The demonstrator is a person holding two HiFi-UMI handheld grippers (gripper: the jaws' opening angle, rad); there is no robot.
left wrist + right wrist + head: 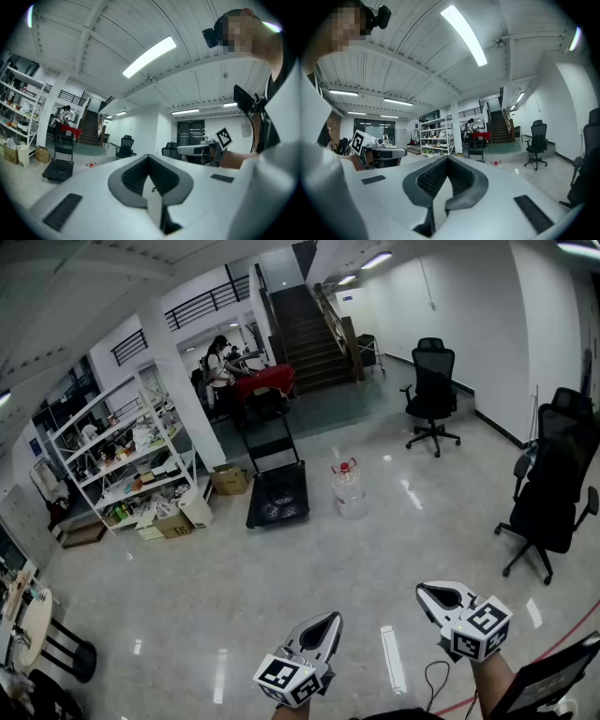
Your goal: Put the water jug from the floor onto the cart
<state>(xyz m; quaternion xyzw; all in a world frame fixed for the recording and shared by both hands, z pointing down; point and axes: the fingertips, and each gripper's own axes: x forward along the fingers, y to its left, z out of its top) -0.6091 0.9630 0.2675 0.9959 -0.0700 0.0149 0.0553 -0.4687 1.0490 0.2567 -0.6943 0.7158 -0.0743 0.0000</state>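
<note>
A clear water jug (350,490) with a red cap stands upright on the shiny floor, just right of a black flat cart (277,493) with an upright push handle. Both are several steps away from me. My left gripper (327,620) is low in the head view, shut and holding nothing. To its right my right gripper (429,592) is also shut and holding nothing. In the left gripper view the cart (58,168) is small at far left. The right gripper view shows the jug's red cap (496,162) far off and the cart (476,152).
A white shelf rack (122,460) with cardboard boxes (230,480) stands left of the cart. Black office chairs (433,395) (553,486) stand along the right wall. A staircase (309,334) rises at the back, where a person (218,367) stands by a red-covered table. A cable (433,681) lies near my feet.
</note>
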